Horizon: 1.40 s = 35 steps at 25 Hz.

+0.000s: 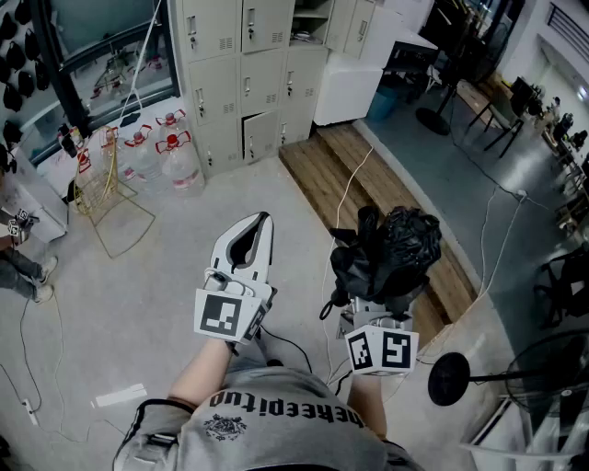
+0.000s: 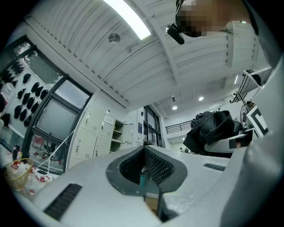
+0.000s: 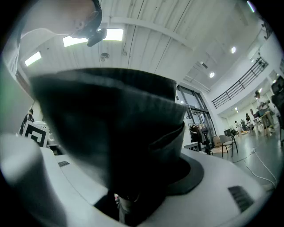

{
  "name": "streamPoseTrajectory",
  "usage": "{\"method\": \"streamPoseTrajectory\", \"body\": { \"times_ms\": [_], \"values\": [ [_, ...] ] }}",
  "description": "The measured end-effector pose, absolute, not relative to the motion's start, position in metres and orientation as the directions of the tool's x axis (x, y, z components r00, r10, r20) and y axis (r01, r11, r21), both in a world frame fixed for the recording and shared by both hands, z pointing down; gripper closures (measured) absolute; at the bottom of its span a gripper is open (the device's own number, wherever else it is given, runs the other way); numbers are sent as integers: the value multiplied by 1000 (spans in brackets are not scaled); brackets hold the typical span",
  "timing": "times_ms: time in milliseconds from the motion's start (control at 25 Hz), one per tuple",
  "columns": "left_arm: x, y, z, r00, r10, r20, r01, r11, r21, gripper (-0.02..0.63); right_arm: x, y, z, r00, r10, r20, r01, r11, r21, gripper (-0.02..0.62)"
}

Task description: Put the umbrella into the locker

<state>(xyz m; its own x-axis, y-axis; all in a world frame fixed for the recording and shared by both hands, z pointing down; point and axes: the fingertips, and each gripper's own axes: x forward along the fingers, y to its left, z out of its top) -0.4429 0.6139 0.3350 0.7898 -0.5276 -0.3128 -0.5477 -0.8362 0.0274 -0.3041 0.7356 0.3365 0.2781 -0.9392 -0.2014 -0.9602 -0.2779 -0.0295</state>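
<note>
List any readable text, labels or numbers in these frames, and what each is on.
"heepitu": middle of the print across the grey shirt; its ends are unclear.
Red labels on the water jugs: too small to read.
Tags on the locker doors: too small to read.
Marker cubes: square patterns only, no words.

Large open-plan workplace, part office and part lab hall. A bank of grey metal lockers (image 1: 241, 83) lines the far wall, next to a big window (image 1: 101, 28) at far left. The bare concrete floor (image 1: 138, 304) has loose cables (image 1: 342, 196) and big water bottles (image 1: 175, 152) near the lockers. A low wooden platform (image 1: 386, 193) runs to the right of the lockers. Chairs (image 1: 502, 115) sit far right and a standing fan (image 1: 448, 379) near right. The ceiling is high and ribbed, with a strip light (image 2: 128, 20) and a mezzanine railing (image 3: 242, 84).
</note>
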Motion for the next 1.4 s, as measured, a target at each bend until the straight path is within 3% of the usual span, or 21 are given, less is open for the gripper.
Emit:
{"method": "streamPoseTrajectory", "body": {
  "times_ms": [920,1400],
  "values": [
    [-448,617,318,786,-510,-350,-543,-839,4,600,-308,737,323,246,-939,-242,-967,-256,13,322],
    [-413,505,319,774,-510,-375,-543,-840,20,600,-272,627,321,236,-942,-237,-970,-242,-5,324]
  ]
}}
